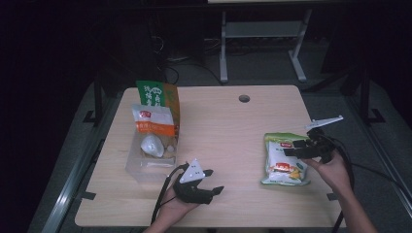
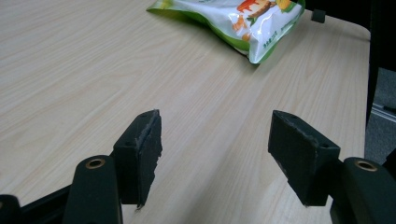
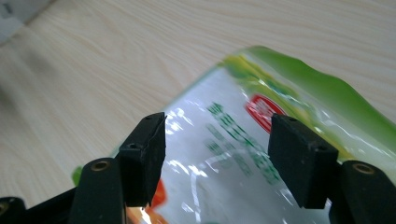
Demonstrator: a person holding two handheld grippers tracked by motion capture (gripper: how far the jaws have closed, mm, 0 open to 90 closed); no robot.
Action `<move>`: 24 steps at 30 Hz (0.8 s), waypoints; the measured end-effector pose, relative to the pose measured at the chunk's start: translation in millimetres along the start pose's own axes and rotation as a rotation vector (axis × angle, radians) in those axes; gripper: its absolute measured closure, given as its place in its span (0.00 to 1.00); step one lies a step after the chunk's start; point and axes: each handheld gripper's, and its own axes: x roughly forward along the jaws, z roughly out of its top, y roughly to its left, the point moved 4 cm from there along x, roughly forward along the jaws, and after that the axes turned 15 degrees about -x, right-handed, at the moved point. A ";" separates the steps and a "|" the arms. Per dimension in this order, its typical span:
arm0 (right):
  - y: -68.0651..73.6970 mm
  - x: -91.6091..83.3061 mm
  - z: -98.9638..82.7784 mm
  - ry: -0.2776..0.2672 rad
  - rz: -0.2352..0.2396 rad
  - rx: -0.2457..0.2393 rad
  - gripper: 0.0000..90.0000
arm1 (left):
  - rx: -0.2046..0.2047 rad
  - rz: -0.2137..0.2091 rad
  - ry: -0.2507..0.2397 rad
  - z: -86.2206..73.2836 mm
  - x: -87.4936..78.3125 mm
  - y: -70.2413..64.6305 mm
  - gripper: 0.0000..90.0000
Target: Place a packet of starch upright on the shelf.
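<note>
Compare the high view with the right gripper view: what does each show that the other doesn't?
High view alone: the clear plastic bin at the table's left holding an orange and white packet and a green and orange bag, plus the left claw, open over bare wood. Right gripper view alone: a close look at the red logo and green print on the packet's shiny face. Both: the green and white snack packet on the light wooden table, with the right claw open above it.

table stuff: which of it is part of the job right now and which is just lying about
In the job:
- green snack bag
- right gripper, jaws open over the bag

Lying about:
- clear bin with packets in it
- left gripper, open over bare table
</note>
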 end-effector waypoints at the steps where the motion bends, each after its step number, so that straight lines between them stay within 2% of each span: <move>1: -2.9 -1.2 -3.9 -0.002 -0.010 0.007 0.39 | -0.003 -0.003 -0.003 1.1 1.8 -0.4 0.38; 8: -19.8 -8.1 -27.3 0.041 -0.075 0.054 0.39 | 0.014 -0.012 0.000 5.4 9.5 -6.3 0.38; 14: -32.8 -9.5 -43.8 0.040 -0.096 0.109 0.38 | 0.012 -0.023 0.001 6.0 11.5 -8.0 0.37; 16: -35.0 -8.3 -48.7 0.045 -0.089 0.128 0.40 | 0.014 -0.025 0.003 6.2 12.3 -9.1 0.37; 19: -35.5 -5.0 -54.0 0.039 -0.048 0.151 0.49 | 0.013 -0.029 0.004 6.9 13.8 -10.2 0.37; 20: -34.7 -3.8 -55.4 0.025 -0.026 0.170 0.53 | 0.012 -0.033 0.002 7.4 14.6 -10.5 0.37; 21: -34.5 -3.8 -56.4 0.011 -0.004 0.174 0.62 | 0.011 -0.035 0.004 7.8 15.3 -10.7 0.37; 22: -33.5 -4.0 -57.0 -0.003 0.021 0.180 0.65 | 0.006 -0.038 0.004 8.2 16.4 -11.3 0.37; 24: -31.8 -4.1 -57.8 -0.013 0.031 0.188 0.73 | 0.001 -0.041 0.004 9.1 19.1 -12.8 0.37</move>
